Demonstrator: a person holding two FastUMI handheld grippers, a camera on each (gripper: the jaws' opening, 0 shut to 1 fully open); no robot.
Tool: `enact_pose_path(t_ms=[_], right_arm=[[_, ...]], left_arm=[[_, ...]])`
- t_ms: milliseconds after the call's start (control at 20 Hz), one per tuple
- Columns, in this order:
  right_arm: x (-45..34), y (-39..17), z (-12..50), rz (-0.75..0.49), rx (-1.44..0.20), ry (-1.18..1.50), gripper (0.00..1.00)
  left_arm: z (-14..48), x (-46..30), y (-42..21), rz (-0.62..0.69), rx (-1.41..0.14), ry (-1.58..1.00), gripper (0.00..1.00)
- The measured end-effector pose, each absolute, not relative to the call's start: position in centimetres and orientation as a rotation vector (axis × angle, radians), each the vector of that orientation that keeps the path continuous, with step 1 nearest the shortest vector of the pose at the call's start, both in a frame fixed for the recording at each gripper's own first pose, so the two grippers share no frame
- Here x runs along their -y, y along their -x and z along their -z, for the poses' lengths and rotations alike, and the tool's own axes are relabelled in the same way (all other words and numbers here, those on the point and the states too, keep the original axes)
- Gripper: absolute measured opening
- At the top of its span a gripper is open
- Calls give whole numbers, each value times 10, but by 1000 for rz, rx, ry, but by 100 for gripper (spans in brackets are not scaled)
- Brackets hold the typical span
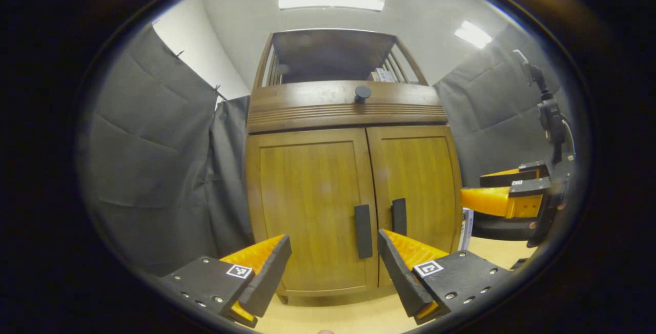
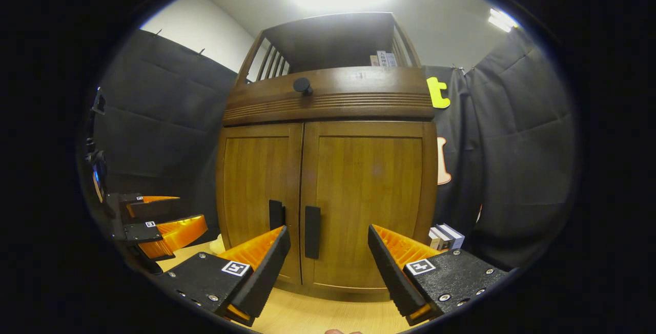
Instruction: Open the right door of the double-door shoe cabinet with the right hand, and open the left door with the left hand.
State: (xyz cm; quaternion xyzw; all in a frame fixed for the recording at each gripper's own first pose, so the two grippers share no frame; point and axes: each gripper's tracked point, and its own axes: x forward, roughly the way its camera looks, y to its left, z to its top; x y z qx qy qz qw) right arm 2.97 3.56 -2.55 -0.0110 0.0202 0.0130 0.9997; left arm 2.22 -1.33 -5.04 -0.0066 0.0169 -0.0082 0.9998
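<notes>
Both doors (image 1: 312,211) shut; left claw (image 1: 333,267), right claw (image 2: 328,267) spread; books (image 2: 445,236) beside cabinet.

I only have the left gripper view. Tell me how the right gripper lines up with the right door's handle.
Observer: In the right gripper view, the right gripper is open, and the right door handle shows between its fingers, nearer the left one.
Operator: Report contact.
Observer: None. Neither finger is on the handle, and the right door is closed.
Operator: Check the ground to the right of that door.
Observer: A few books sit on the floor by that corner.
</notes>
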Motion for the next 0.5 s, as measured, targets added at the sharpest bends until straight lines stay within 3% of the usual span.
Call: enact_pose_path(t_ms=[500], right_arm=[[-62, -88, 56, -43, -96, 4, 94]], left_arm=[[72, -25, -20, -23, -53, 107, 98]])
